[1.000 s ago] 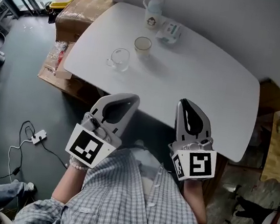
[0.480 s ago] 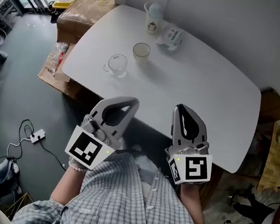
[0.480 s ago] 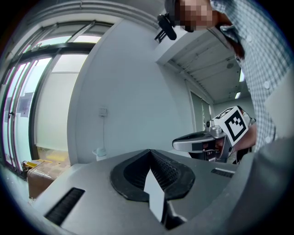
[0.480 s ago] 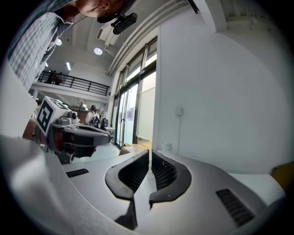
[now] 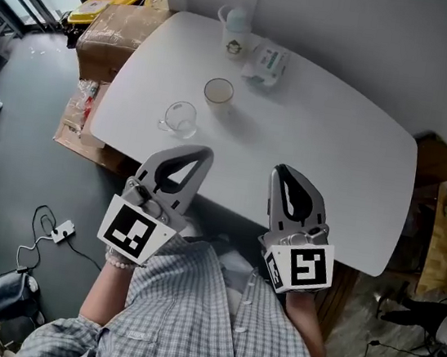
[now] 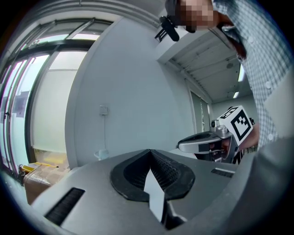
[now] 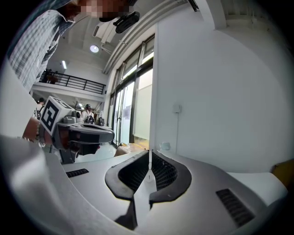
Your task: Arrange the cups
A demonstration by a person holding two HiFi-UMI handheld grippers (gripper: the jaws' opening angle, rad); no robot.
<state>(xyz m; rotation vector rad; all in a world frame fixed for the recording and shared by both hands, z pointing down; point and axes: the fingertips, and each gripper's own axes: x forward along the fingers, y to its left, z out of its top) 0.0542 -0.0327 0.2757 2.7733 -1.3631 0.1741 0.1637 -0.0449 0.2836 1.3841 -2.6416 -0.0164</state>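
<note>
Three cups stand on the white table: a clear glass mug near the left front edge, a beige cup just behind it, and a white printed mug at the far left by the wall. My left gripper hovers over the table's front edge, shut and empty, a short way in front of the glass mug. To its right my right gripper is likewise shut with nothing in it. In the left gripper view the shut jaws meet in a point and the right gripper shows beside them.
A white packet lies beside the printed mug. Cardboard boxes and a yellow item sit on the floor left of the table. A wooden stand is at the right. Cables and a power strip lie on the grey floor.
Both grippers have shifted slightly left and a little further over the table's front edge. They stay shut. The cups have not moved on the table.
</note>
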